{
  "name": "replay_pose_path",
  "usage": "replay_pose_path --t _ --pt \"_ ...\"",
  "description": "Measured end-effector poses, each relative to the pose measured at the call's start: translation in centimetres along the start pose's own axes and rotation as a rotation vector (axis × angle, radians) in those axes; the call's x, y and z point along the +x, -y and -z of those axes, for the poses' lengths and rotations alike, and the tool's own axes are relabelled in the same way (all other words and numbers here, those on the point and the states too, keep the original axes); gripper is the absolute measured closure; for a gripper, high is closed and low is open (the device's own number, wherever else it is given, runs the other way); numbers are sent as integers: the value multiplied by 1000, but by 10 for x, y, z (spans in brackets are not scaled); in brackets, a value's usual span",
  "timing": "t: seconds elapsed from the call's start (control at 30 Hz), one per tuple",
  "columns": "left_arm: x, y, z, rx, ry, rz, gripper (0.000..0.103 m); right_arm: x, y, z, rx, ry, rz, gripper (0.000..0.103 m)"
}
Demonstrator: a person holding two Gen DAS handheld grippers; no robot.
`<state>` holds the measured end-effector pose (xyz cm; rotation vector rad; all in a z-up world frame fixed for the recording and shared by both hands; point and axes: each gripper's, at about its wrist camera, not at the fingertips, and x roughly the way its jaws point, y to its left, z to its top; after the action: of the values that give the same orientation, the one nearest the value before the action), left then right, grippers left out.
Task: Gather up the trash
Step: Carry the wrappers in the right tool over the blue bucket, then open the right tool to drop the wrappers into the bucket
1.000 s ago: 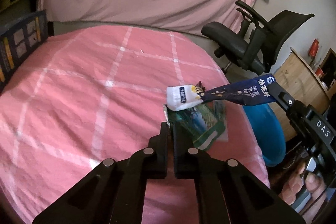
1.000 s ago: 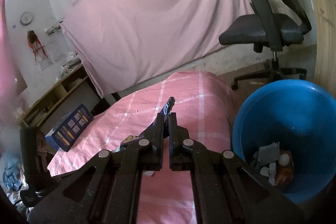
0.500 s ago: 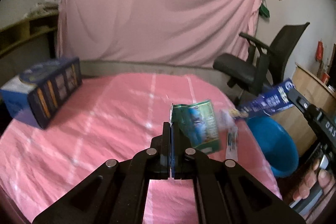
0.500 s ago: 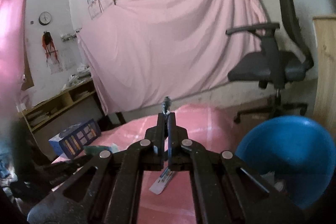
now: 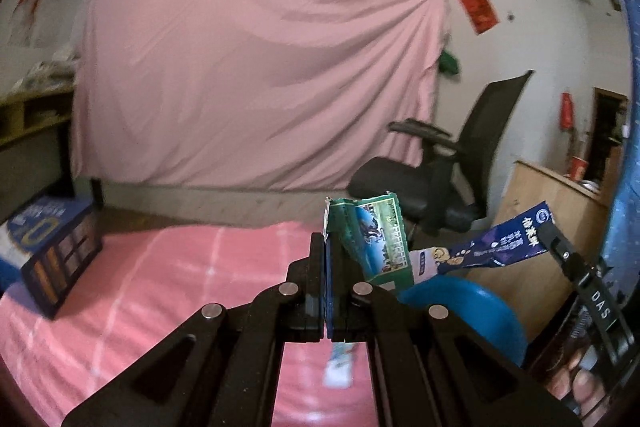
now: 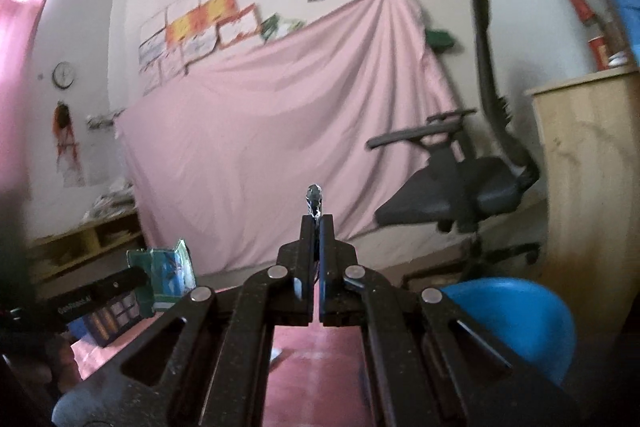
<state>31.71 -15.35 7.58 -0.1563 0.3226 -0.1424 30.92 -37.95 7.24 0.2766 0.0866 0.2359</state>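
Green wrapper (image 5: 370,239) sticks up, pinched in the left gripper (image 5: 327,247).

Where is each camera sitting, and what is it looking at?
Left wrist: rides the left tool, which pinches a green wrapper; faces the pink sheet. The right tool, holding a blue wrapper, and a hand show.
Right wrist: rides the right tool, shut on the blue wrapper seen edge-on; faces the same sheet. The left tool shows.
Both share the office chair, blue bin and green wrapper.
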Motion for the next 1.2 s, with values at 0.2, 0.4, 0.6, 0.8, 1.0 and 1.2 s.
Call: replay_pose_path --t 0.2,0.4,0.6,0.8,1.0,1.2 --pt "15 47 -3 75 25 97 103 -13 26 -7 -5 19 96 78" --pt "46 90 12 113 -50 184 103 -8 56 1 25 -48 186 78" --pt "84 122 29 132 -161 233 103 0 85 12 82 -108 228 78" --pt "109 134 43 141 -243 257 103 8 107 24 129 -174 246 78" --pt "131 139 55 118 -361 280 103 13 127 33 204 -233 266 74" --pt "143 130 67 78 -471 255 93 22 145 44 291 -303 259 69"
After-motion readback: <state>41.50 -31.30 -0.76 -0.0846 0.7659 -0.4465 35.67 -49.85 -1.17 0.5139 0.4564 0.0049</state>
